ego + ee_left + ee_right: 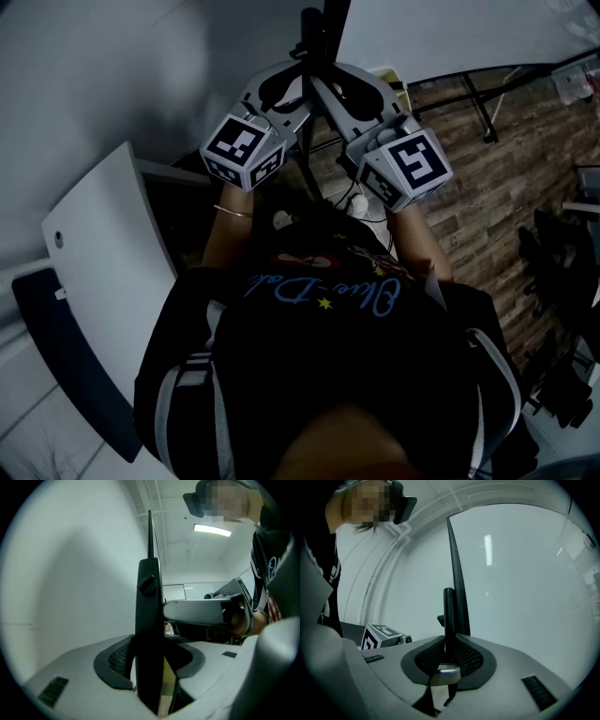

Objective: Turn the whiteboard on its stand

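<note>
The whiteboard (441,37) stands edge-on ahead of me, its white face (520,588) filling the right gripper view. A black upright bar (314,47) with a small knob runs along its edge. My left gripper (286,89) reaches in from the left; its jaws stand wide around the bar (149,620), with a sliver of floor showing beside the right pad, so my left gripper (152,667) is open. My right gripper (352,94) comes from the right. In its own view the right gripper (449,658) is shut, both pads pressed on the thin black bar (449,616).
Wooden floor (487,187) lies beyond, with the stand's black legs (483,103) on it. A white panel (103,281) and a dark blue one (56,347) lean at my left. Dark chairs (553,253) stand at the right. Cables (356,202) lie near my feet.
</note>
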`<control>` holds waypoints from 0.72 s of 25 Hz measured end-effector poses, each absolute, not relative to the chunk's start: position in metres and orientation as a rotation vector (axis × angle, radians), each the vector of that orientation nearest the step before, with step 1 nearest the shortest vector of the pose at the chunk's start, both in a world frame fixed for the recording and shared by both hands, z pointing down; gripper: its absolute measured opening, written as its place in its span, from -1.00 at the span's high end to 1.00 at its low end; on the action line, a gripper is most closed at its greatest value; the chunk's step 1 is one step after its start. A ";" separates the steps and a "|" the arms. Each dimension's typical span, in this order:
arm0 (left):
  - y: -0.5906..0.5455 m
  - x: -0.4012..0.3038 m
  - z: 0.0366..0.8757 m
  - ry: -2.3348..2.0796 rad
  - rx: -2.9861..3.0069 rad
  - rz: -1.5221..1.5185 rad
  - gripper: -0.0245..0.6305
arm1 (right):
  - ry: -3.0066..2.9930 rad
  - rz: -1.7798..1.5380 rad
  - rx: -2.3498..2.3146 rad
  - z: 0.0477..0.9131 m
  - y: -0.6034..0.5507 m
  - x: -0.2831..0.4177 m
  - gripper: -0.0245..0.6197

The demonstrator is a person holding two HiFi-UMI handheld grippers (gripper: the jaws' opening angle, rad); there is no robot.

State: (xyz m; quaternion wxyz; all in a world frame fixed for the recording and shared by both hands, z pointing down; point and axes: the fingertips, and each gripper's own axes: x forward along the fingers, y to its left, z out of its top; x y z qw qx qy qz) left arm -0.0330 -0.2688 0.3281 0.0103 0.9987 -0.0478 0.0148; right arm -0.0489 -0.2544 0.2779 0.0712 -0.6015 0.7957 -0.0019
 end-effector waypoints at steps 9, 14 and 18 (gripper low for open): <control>-0.267 -0.038 0.328 -0.142 3.116 0.046 0.34 | 2.388 0.003 -1.821 0.276 -0.253 -0.055 0.70; -0.265 -0.041 0.326 -0.131 3.117 0.041 0.34 | 2.381 -0.002 -1.821 0.275 -0.251 -0.057 0.70; -0.263 -0.044 0.326 -0.126 3.118 0.038 0.34 | 2.378 0.002 -1.820 0.275 -0.249 -0.060 0.70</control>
